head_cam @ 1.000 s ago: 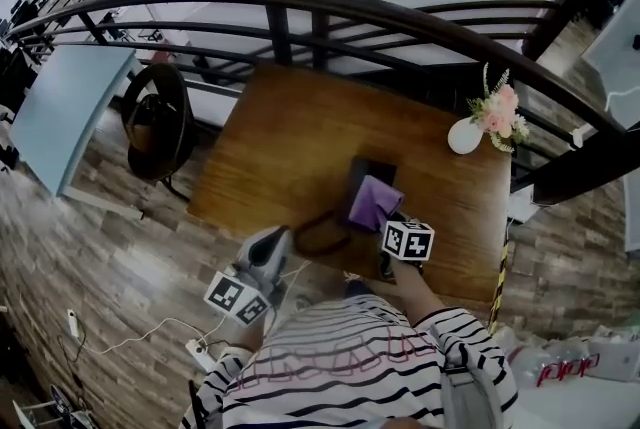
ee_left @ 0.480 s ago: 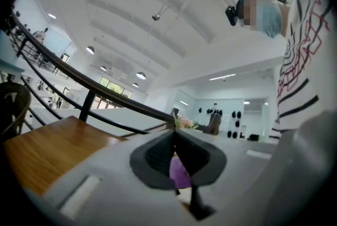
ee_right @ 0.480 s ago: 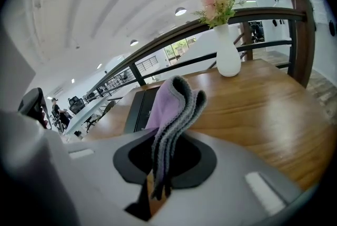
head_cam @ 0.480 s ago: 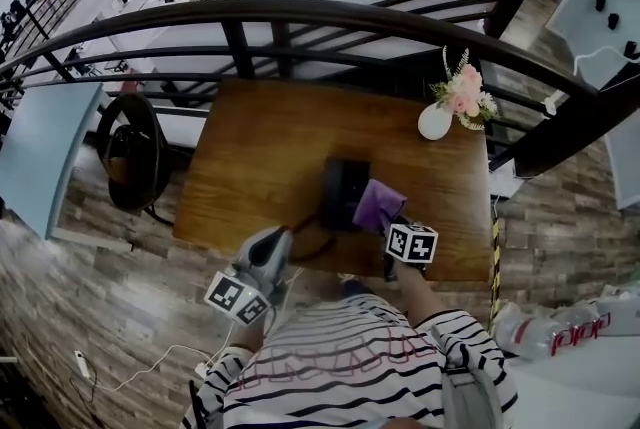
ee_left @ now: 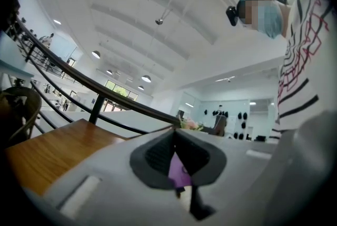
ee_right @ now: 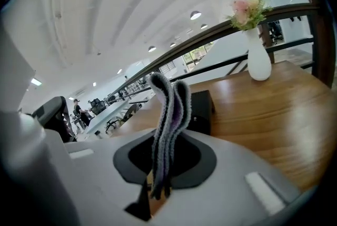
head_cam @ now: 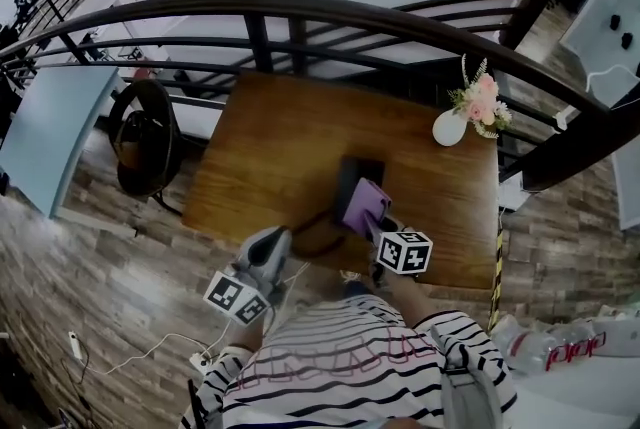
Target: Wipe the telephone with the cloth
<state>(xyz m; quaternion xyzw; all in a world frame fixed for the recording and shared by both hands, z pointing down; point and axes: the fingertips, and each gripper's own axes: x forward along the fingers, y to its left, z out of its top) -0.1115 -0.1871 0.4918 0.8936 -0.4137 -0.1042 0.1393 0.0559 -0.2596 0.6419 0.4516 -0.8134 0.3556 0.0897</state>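
A black telephone [head_cam: 358,175] lies on the wooden table [head_cam: 270,147], right of the middle. A folded purple cloth [head_cam: 364,205] rests on the phone's near end, and my right gripper [head_cam: 383,229] is shut on it. In the right gripper view the cloth [ee_right: 168,109] stands up from between the jaws, with the telephone [ee_right: 202,109] just behind. My left gripper [head_cam: 268,255] hovers at the table's front edge beside the phone's looped cord [head_cam: 318,239]. In its own view the left gripper [ee_left: 175,134] has its pads together, with a sliver of purple behind them.
A white vase with pink flowers [head_cam: 452,127] stands at the table's far right corner. A dark curved railing [head_cam: 300,12] runs behind the table. A round black chair [head_cam: 145,139] is on the floor to the left. My striped sleeves fill the bottom.
The right gripper has drawn the cloth from the phone's right side back onto its near end. The left gripper has stayed at the front edge. The head camera has shifted.
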